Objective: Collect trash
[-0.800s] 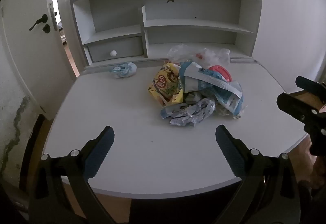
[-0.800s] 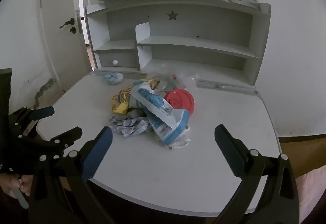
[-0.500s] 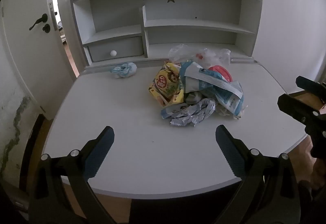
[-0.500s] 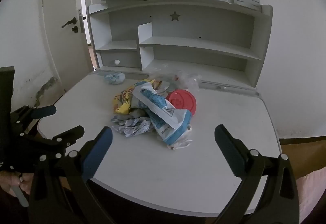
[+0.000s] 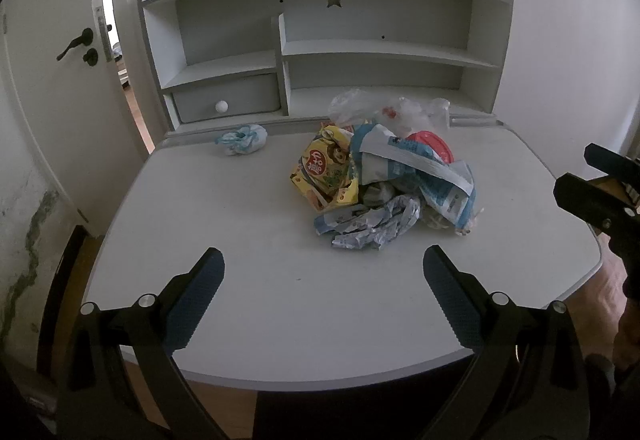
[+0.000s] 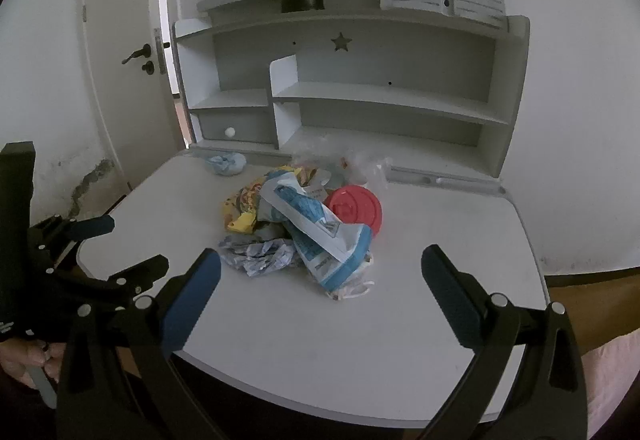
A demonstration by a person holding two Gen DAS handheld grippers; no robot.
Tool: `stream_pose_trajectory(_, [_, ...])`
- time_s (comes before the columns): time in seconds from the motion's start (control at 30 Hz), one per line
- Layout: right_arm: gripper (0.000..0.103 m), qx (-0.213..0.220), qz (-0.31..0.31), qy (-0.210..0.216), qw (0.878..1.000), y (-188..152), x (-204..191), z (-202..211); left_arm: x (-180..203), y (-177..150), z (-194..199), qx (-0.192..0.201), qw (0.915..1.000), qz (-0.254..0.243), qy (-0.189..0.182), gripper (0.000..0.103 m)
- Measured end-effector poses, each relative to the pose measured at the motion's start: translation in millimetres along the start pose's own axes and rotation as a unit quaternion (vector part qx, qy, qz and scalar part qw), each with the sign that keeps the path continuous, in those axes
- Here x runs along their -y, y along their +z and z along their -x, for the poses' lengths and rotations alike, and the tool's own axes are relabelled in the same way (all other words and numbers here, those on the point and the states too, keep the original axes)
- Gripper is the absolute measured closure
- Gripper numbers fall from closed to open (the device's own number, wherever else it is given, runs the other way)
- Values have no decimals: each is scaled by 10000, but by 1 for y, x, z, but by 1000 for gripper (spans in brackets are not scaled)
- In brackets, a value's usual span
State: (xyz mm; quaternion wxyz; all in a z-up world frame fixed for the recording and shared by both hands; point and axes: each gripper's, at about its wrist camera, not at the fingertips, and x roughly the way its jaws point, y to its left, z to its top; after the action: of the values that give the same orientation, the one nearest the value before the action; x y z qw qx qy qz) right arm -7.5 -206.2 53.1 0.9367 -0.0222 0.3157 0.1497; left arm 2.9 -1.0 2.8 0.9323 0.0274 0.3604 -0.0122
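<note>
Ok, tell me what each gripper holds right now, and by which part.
Nothing. The left gripper and right gripper are both open and empty, short of the trash pile.

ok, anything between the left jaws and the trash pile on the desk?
Nothing visible. The left gripper is open, with bare desk between it and the trash pile; the crumpled silver wrapper lies nearest.

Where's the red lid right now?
The red lid sits at the back right of the trash pile, partly tucked under the blue-and-white bag, in front of the clear plastic bag. In the left wrist view only its edge shows.
</note>
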Motion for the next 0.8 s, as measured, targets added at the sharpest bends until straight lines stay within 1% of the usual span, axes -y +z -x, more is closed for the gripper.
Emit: stream_pose_trajectory(0.8, [6,8,120,31,9999,-1,-7,3,0,-1,3,33,10000,11,-19,6])
